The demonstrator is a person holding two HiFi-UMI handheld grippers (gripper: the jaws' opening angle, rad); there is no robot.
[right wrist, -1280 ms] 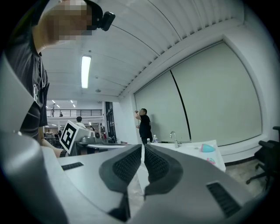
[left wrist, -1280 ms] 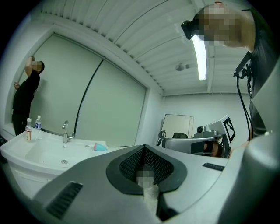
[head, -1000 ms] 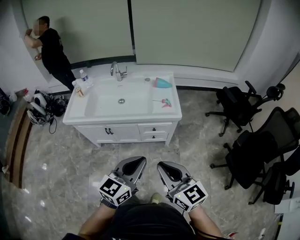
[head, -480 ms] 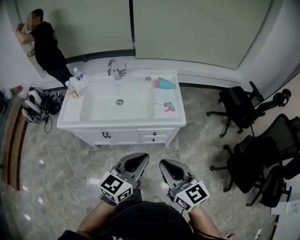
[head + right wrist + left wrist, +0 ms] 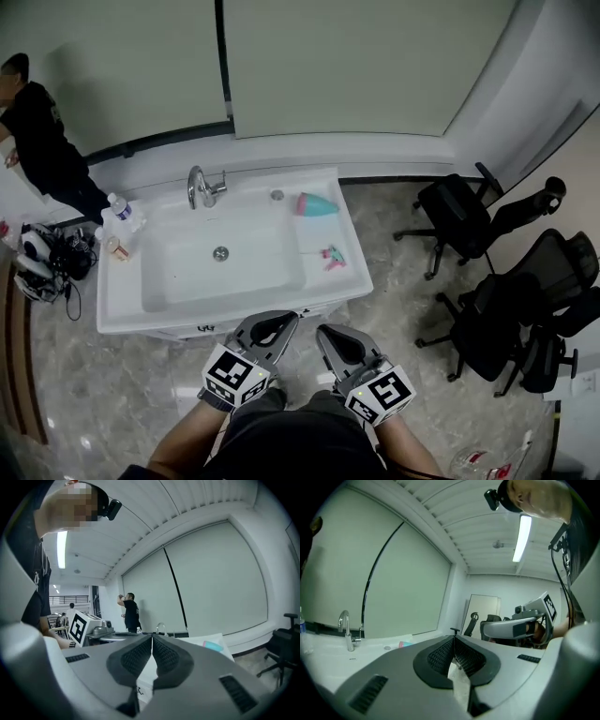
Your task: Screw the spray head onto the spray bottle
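Observation:
A teal spray bottle [image 5: 316,203] lies on its side at the back right of the white sink counter [image 5: 328,286]. It shows small in the left gripper view [image 5: 405,644] and the right gripper view [image 5: 213,646]. A small pink and teal spray head [image 5: 332,256] lies apart from it, nearer the counter's front right. My left gripper [image 5: 281,320] [image 5: 453,638] and right gripper [image 5: 324,331] [image 5: 152,637] are held side by side just short of the counter's front edge. Both are shut with nothing between their jaws.
The basin has a chrome faucet [image 5: 200,187] at the back; a water bottle [image 5: 117,208] and small items stand at its left end. Black office chairs [image 5: 459,220] crowd the right side. A person in black [image 5: 37,141] stands back left, with gear on the floor [image 5: 42,258].
The sink counter has come much closer, now right in front of both grippers. The view has also shifted, pushing the person to the left edge. Both grippers stay shut.

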